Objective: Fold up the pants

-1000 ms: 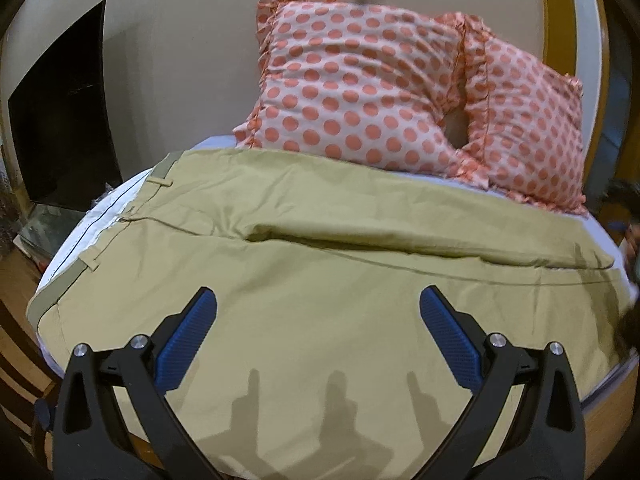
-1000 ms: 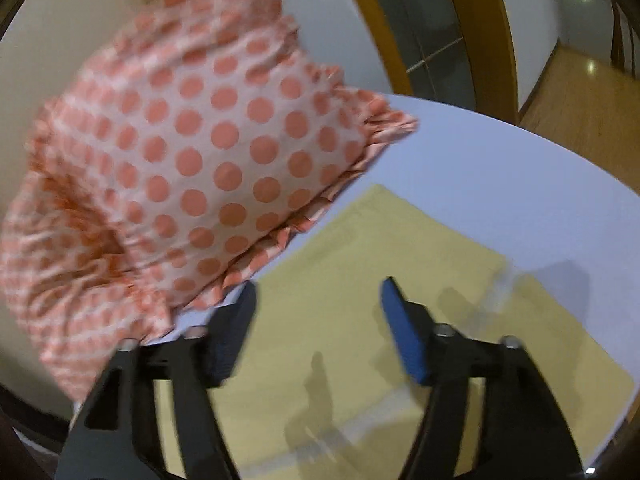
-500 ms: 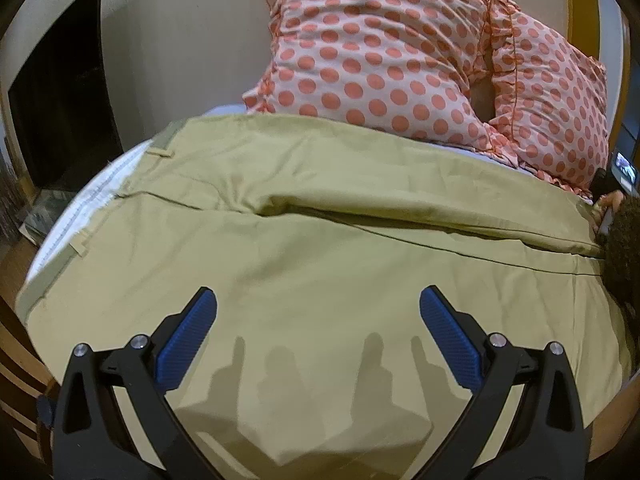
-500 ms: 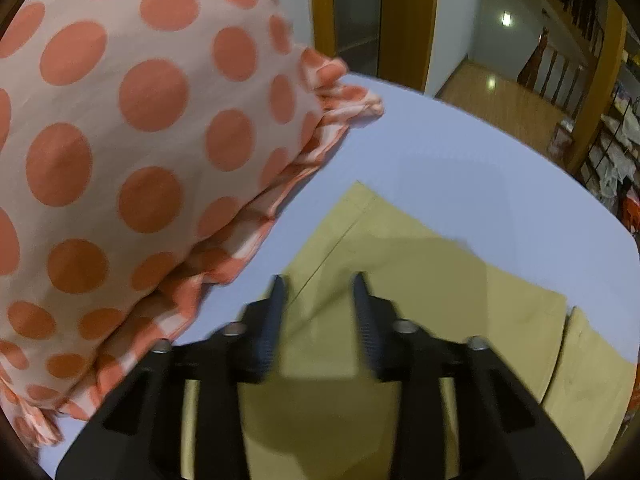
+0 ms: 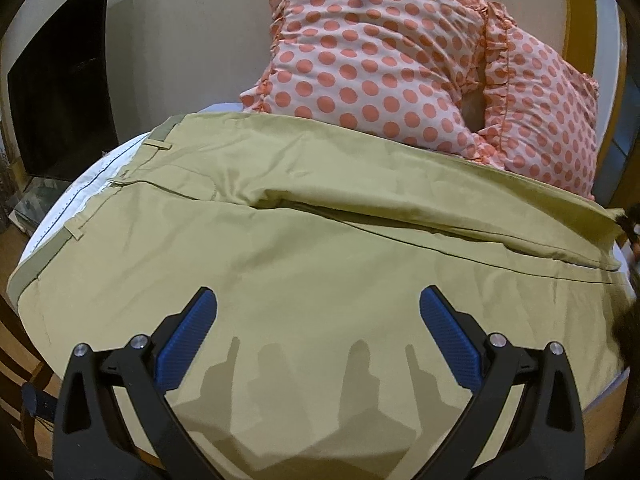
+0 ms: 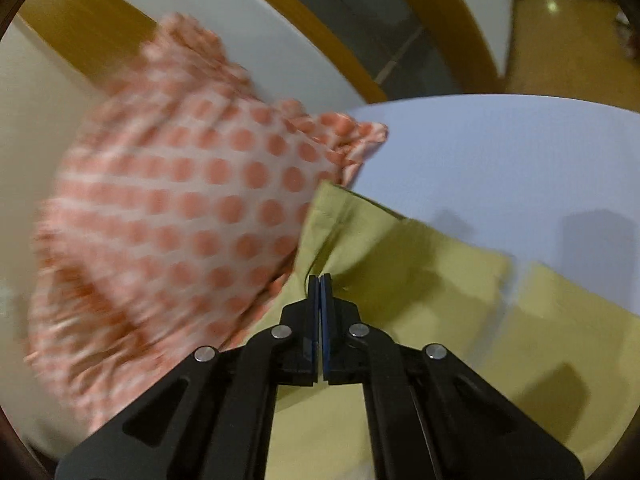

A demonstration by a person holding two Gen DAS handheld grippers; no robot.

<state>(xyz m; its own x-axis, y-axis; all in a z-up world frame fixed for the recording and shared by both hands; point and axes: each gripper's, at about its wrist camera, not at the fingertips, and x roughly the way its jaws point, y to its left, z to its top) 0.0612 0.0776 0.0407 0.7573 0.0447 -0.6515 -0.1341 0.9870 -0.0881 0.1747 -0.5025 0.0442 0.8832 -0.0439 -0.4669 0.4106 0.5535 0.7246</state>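
Khaki pants (image 5: 304,248) lie spread across the bed, waistband at the left, legs running right. My left gripper (image 5: 316,320) is open and empty, hovering over the near leg. In the right wrist view my right gripper (image 6: 320,280) is shut on the hem end of the far pant leg (image 6: 360,240) and lifts it off the sheet. The other leg's hem (image 6: 568,320) lies flat to the right.
Two white pillows with orange dots (image 5: 380,68) lean against the wall behind the pants; one shows in the right wrist view (image 6: 180,208). The pale blue sheet (image 6: 500,152) covers the bed. A dark screen (image 5: 60,100) stands at far left.
My right gripper has closed on the far leg's hem and raised it. My left gripper stays open, with the view shifted slightly over the pants.
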